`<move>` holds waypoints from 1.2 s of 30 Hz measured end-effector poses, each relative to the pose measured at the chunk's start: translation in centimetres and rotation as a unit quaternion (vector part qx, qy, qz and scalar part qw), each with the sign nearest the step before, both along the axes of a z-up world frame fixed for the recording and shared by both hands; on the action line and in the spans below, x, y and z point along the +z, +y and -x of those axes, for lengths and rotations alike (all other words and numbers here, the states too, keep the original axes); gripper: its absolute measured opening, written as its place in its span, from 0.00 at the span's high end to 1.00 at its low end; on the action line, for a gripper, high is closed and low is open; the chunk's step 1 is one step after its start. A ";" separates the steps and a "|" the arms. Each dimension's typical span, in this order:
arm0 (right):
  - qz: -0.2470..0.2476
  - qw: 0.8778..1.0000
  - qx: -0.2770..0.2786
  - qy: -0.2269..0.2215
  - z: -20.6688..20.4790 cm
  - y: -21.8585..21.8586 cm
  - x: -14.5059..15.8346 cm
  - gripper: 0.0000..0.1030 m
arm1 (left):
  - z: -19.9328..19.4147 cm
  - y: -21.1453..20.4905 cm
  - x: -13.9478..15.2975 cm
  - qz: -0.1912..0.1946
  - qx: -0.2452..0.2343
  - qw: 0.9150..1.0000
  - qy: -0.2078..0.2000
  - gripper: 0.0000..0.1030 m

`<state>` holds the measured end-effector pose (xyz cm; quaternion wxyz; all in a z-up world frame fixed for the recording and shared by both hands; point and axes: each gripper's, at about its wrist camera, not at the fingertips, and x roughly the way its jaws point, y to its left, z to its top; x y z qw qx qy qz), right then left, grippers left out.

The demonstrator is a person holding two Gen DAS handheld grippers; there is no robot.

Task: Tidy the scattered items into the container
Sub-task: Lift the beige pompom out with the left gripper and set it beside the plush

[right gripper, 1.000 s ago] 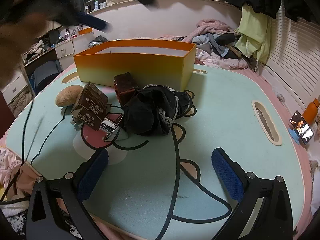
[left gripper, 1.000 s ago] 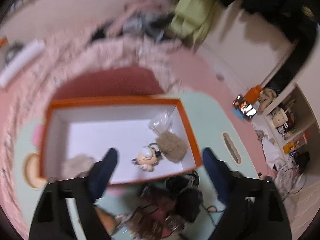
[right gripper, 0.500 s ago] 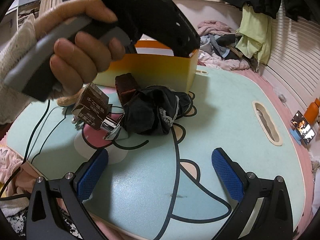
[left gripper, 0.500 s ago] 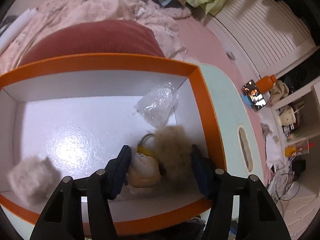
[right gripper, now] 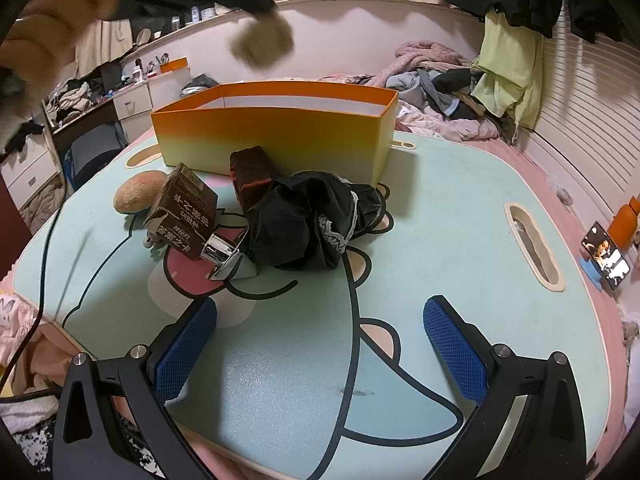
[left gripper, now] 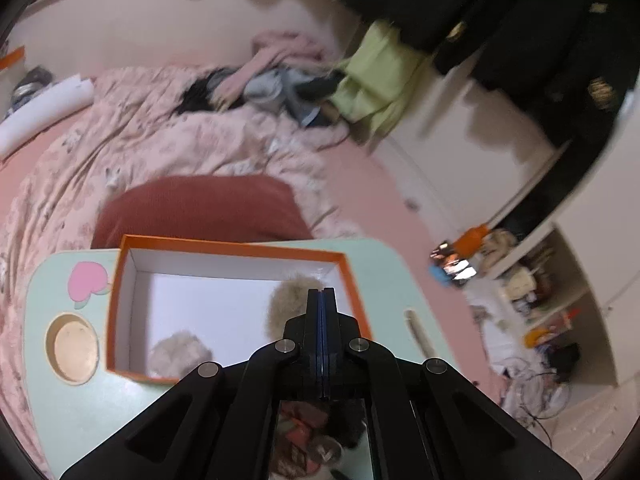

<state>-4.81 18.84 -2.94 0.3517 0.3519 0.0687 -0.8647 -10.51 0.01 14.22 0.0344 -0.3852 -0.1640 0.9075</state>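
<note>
In the left wrist view, a round hollow (left gripper: 72, 346) is sunk into the pale green table (left gripper: 80, 408) on the far left. Next to it is the orange box (left gripper: 232, 246), which is white inside. A pale puff (left gripper: 176, 354) lies in the near left corner of the box. Further right, the left gripper (left gripper: 322, 304) has its two fingers pressed flat together. A fluffy ball (left gripper: 286, 304) sits right behind the tips. I cannot see which bit of it they pinch.

In the right wrist view, a blurry hand (right gripper: 60, 12) at the top left holds the left gripper (right gripper: 264, 6) up high. The fluffy ball (right gripper: 262, 46) hangs from its tip in the air above the orange box (right gripper: 276, 128). Down on the table (right gripper: 440, 208), a round tan cushion (right gripper: 138, 196) lies furthest left. A brown carton (right gripper: 182, 210) leans beside it, and a shiny metal thing (right gripper: 220, 250) touches the carton's near end. A dark red block (right gripper: 252, 176) stands just in front of the box. A black cloth bundle (right gripper: 316, 224) is bunched against the block, near the middle of the table. The right gripper (right gripper: 320, 356) sits low at the front with its blue fingers (right gripper: 186, 350) wide apart and nothing between them. Off the table on the far right, a phone (right gripper: 606, 256) is propped up next to an orange bottle (right gripper: 628, 220).
</note>
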 end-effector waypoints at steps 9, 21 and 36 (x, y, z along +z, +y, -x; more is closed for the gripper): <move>0.000 1.000 0.001 0.000 0.0 0.0 -0.1 0.00 | -5.0 -2.4 -6.0 0.006 0.019 0.999 -0.033 1.00; 0.000 1.000 0.003 0.000 -0.1 0.0 -0.1 0.00 | -12.6 -2.0 -9.4 0.128 0.106 0.986 0.023 0.18; -0.006 1.000 0.008 -0.002 0.2 0.1 0.0 0.02 | -14.3 1.0 -15.6 0.218 0.088 0.972 0.009 0.00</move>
